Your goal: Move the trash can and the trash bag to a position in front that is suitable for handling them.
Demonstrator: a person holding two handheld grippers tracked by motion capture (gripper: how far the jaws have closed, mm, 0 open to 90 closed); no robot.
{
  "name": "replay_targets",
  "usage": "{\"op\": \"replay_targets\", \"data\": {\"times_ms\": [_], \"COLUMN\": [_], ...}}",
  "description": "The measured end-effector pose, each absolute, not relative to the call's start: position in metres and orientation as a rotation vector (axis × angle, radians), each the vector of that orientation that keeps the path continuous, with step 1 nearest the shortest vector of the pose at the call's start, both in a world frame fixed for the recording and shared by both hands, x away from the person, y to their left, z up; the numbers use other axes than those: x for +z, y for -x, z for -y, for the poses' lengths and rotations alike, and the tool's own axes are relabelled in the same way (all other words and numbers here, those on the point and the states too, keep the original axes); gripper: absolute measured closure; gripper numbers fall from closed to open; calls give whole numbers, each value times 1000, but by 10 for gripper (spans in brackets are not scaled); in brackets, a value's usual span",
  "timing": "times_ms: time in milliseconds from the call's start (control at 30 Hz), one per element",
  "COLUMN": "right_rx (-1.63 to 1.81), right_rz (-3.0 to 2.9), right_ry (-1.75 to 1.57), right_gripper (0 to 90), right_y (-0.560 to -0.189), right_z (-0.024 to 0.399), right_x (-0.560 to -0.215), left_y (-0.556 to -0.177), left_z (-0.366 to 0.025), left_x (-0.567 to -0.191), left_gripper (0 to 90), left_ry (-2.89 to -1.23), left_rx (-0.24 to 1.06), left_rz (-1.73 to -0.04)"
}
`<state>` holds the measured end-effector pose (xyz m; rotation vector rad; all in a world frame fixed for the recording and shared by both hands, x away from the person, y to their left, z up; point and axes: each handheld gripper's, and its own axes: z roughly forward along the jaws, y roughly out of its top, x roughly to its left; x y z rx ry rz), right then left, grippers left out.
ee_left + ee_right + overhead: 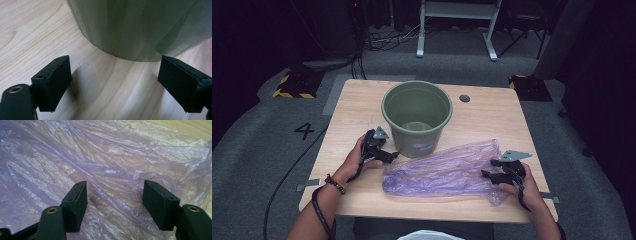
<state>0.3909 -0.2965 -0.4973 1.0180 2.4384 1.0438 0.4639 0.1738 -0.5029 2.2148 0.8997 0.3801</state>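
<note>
A green plastic bucket (417, 117) stands upright near the middle of the wooden table (362, 105). In front of it a crumpled purple plastic bag (442, 172) lies flat on the table. My left gripper (393, 156) is open beside the bucket's lower left side; in the left gripper view the bucket wall (140, 27) rises just beyond its wide-apart jaws, apart from them. My right gripper (488, 174) is open over the bag's right end. In the right gripper view the purple bag (105, 162) spreads under and between its jaws, which do not pinch it.
The table's front edge (427, 216) runs just before the bag. A round cable hole (464, 98) sits at the back right of the tabletop. A white frame's legs (457, 30) and cables stand on the grey floor behind.
</note>
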Motion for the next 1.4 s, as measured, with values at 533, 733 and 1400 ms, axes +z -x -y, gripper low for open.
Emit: {"op": "replay_targets", "data": {"times_ms": [533,733,1400], "right_rx": [1063,1063,1083], "right_rz": [-2460,-2495,-2352], "right_ry": [-967,-922,-1099], "right_gripper": [342,312,307], "right_y": [-391,-400,-397], "right_z": [285,266,329], "right_x": [-499,-498,-494], "left_y": [-504,-507,-427], "left_z": [-116,-115,-189], "left_x": [-500,-502,-503], "left_gripper": [97,84,86], "left_ry": [-2280,-2269,-2246], "left_rx": [317,324,350], "left_rz": [-787,-776,-815]}}
